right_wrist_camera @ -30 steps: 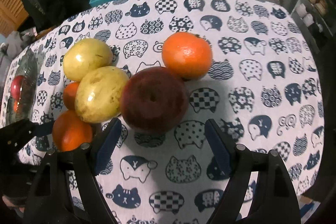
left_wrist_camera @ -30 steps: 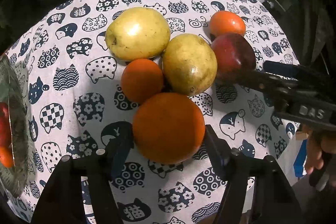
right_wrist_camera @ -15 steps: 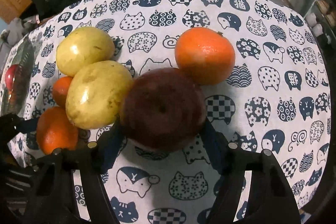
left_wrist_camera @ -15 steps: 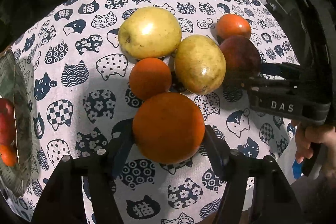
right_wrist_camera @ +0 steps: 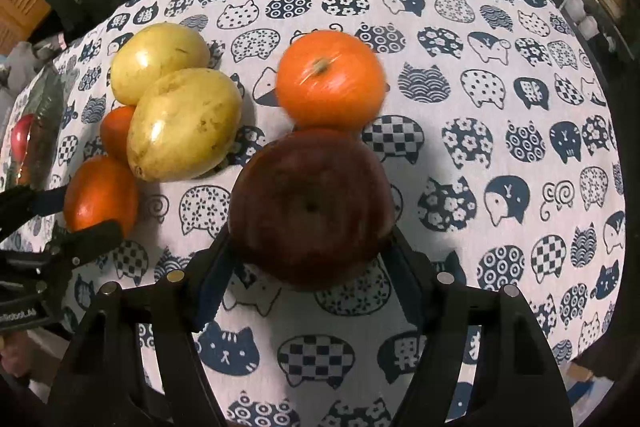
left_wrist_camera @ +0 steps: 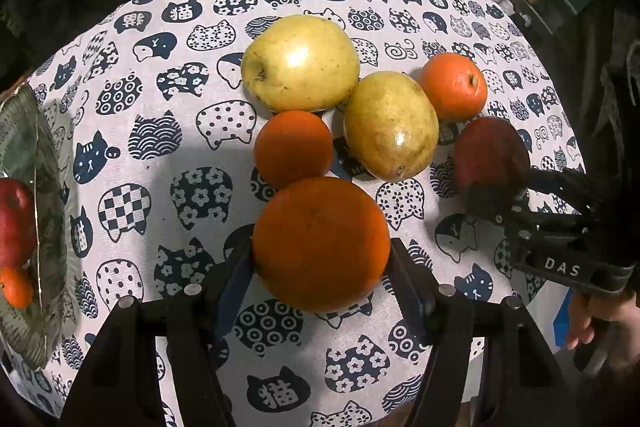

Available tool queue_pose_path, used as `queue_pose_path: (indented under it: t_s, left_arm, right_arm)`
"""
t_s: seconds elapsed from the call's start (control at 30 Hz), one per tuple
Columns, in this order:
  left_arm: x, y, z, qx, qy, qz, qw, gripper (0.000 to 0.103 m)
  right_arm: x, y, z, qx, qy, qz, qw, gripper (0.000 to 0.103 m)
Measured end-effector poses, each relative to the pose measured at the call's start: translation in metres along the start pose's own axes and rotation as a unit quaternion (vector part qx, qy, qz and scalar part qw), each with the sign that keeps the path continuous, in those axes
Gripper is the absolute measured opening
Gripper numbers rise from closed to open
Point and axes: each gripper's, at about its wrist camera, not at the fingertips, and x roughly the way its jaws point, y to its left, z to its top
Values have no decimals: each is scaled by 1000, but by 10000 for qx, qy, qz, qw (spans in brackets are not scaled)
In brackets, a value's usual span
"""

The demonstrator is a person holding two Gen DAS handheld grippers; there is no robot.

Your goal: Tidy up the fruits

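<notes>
Since a second ago our right hand-held gripper (right_wrist_camera: 310,259) has closed on the dark red apple (right_wrist_camera: 312,207), its jaws easing slightly wider now; our left hand-held gripper (left_wrist_camera: 322,267) stays clamped on the large orange (left_wrist_camera: 321,243). Four fruits wait on the tabletop (left_wrist_camera: 168,155) at twelve o'clock; the glass bowl (left_wrist_camera: 32,327) at nine holds two.

The left black two-finger gripper (left_wrist_camera: 322,267) points steeply down, its jaws pressed against both sides of a large round orange fruit (left_wrist_camera: 320,243). The right black gripper (right_wrist_camera: 310,259) also tilts steeply down; its jaws are opening around a dark red apple (right_wrist_camera: 312,207), apparently still touching it. A bare hand (left_wrist_camera: 596,323) grips its handle.
</notes>
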Motion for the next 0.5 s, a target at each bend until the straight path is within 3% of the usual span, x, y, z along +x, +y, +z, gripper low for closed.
queue_pose_path:
  t_s: [0.5]
  left_arm:
    - [-12, 19, 0, -259, -130, 80, 9995, 68]
  right_arm:
    - [22, 16, 18, -151, -151, -257, 9994, 74]
